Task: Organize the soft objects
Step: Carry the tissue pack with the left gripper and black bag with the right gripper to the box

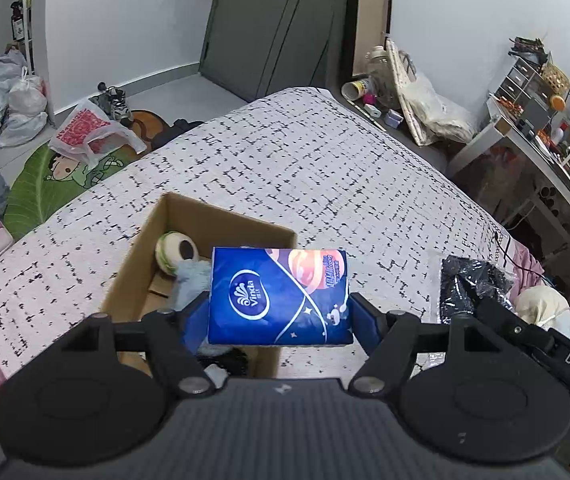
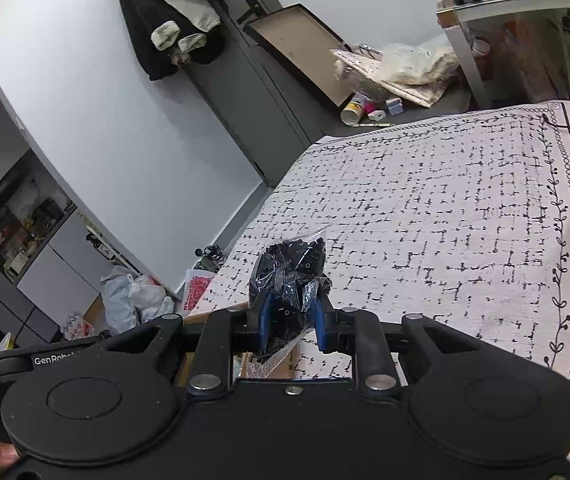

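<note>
Blue plastic is wrapping the tissue pack (image 1: 279, 298) that your left gripper (image 1: 279, 312) is clamping between its 2 pads, and you are holding it in the air over the near right corner of the cardboard box (image 1: 153, 236). That box is sitting on the patterned bedspread (image 1: 325, 168), and a round plush toy (image 1: 176, 252) and a pale blue fluffy item (image 1: 189, 280) are lying inside it. Your right gripper (image 2: 291, 314) is pinching a clear bag of small black pieces (image 2: 291, 268) with its jaws nearly together, and it is holding the bag above the bedspread, just right of the box and the tissue pack.
</note>
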